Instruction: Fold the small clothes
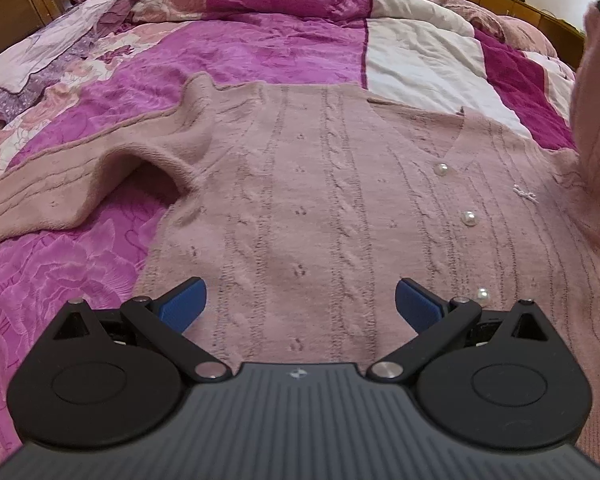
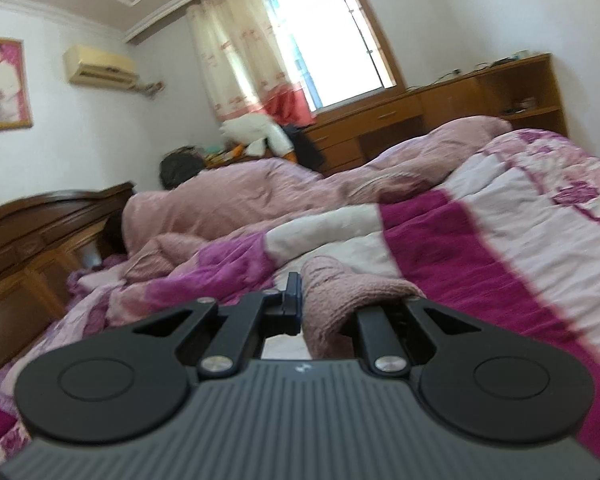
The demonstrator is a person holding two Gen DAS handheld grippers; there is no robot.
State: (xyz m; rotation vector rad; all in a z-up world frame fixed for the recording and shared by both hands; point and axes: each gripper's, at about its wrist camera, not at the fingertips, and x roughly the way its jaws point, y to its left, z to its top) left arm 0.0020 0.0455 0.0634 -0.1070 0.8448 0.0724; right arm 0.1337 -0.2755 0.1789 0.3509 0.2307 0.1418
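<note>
Cardigan: pink knit, lies front-up and flat on the bed's quilt, pearl buttons showing.
Right sleeve: lifted, pinched in your right claw, clenched on the cuff.
Left claw: released, empty, hovering over the hem.
Fold: carry the sleeve across the chest, lay it straight, smooth before letting go.

Quilt, window, AC
</note>
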